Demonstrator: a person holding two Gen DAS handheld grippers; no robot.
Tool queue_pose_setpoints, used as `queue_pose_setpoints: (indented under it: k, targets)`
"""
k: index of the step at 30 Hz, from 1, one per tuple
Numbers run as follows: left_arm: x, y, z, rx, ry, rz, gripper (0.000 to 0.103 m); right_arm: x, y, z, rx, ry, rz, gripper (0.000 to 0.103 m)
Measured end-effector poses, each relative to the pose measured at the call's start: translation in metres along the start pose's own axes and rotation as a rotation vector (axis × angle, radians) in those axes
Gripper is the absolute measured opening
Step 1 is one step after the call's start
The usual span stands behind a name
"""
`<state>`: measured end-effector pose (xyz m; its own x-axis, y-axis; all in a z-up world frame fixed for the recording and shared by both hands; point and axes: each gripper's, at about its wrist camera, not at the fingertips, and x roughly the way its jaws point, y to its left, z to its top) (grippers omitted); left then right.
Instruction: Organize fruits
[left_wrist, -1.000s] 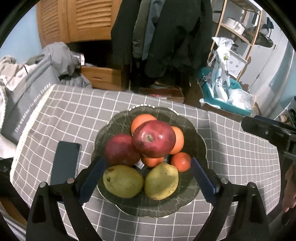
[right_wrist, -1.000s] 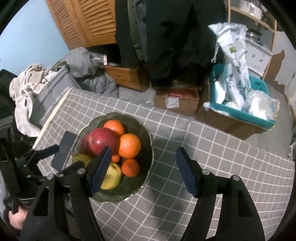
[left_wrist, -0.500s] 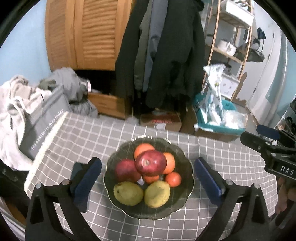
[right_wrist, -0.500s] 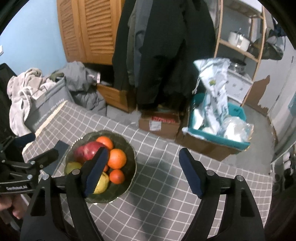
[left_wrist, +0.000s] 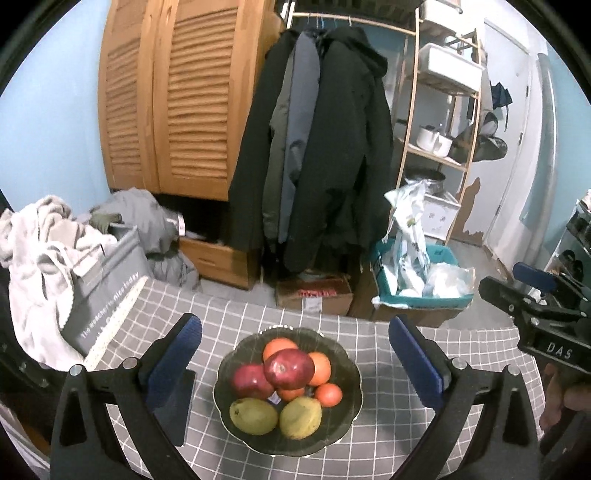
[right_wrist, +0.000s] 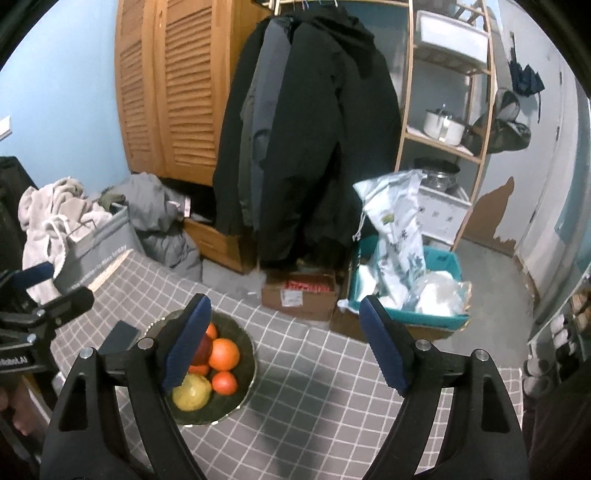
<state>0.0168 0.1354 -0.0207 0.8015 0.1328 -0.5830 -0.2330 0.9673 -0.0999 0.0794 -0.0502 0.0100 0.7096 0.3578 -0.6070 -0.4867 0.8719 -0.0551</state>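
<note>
A dark glass bowl (left_wrist: 347, 417) on the grey checked tablecloth holds two red apples (left_wrist: 290, 369), several oranges (left_wrist: 319, 367) and two yellow-green pears (left_wrist: 299, 421). My left gripper (left_wrist: 295, 354) is open and empty, raised above and behind the bowl. My right gripper (right_wrist: 284, 343) is open and empty, higher up and to the right of the bowl (right_wrist: 243, 391); its left finger hides part of the fruit. The right gripper also shows at the right edge of the left wrist view (left_wrist: 532, 295).
A dark phone (right_wrist: 120, 338) lies on the cloth left of the bowl. Beyond the table's far edge are a cardboard box (left_wrist: 314, 295), a teal bin of bags (left_wrist: 417, 280), hanging coats (left_wrist: 325, 147) and a grey laundry bag (left_wrist: 103, 291).
Both grippers have pulled up and back from the bowl, so the bowl looks smaller and more of the room shows. Both stayed open and empty. The fruit has not moved.
</note>
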Motion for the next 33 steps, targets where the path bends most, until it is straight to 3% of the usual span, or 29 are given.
queue_pose_setpoints:
  k: [13,33]
  targets:
    - [-0.039,-0.017,0.014,0.032,-0.103,0.000,0.102,-0.041,-0.014,0.006,0.021,-0.097,-0.012,0.082]
    - [-0.044,-0.022,0.016,0.027,-0.106,0.006,0.102,-0.048,-0.021,0.002,0.014,-0.111,-0.036,0.082]
